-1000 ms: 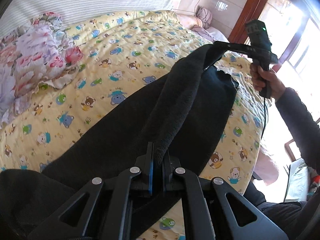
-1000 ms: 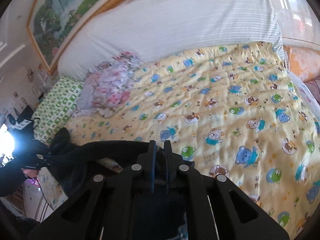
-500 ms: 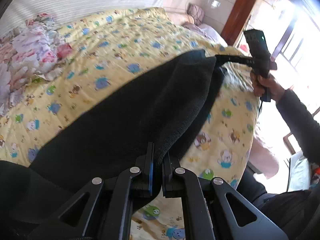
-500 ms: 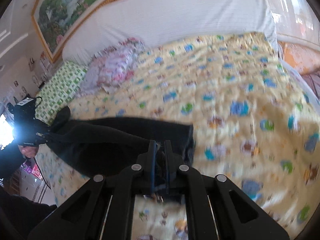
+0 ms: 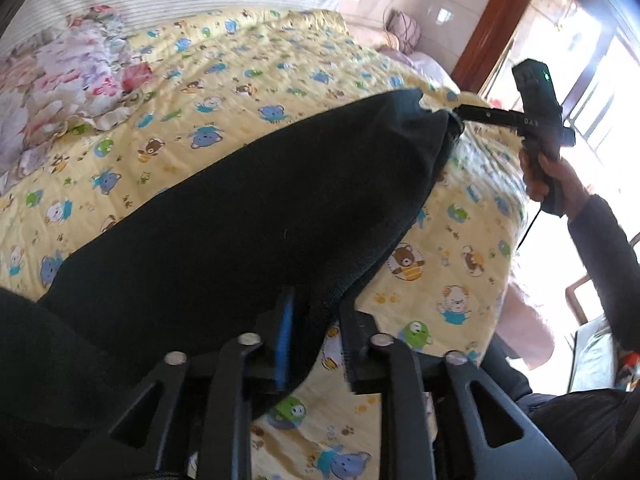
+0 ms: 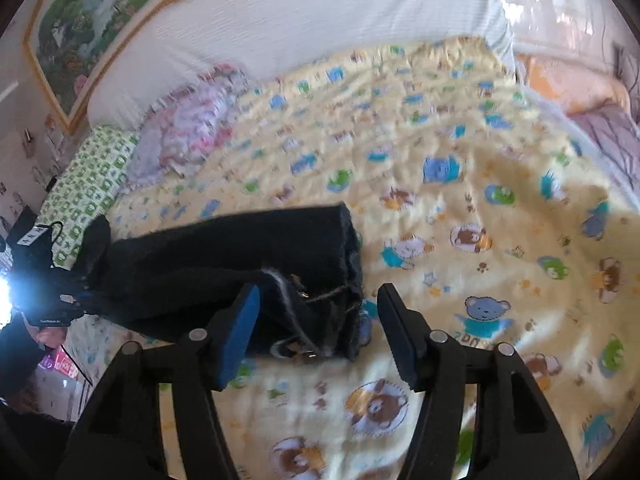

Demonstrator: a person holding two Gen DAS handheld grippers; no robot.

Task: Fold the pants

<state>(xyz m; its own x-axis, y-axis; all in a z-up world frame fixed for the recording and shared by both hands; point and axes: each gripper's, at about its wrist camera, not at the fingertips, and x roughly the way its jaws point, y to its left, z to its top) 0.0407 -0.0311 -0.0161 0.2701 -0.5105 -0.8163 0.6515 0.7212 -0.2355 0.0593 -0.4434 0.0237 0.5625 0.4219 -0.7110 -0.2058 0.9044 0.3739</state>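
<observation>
Claws: both opening, were clamped | left claw, right claw | pants released

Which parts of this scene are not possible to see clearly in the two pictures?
- Left wrist view: the right gripper tips are hidden behind the pants.
- Left wrist view: the left gripper opens with cloth between its fingers; contact unclear.
- Right wrist view: the quilt pattern and the painting are blurred.
- Right wrist view: glare washes out the left hand.
- Right wrist view: small metal bits on the pants are too small to identify.
</observation>
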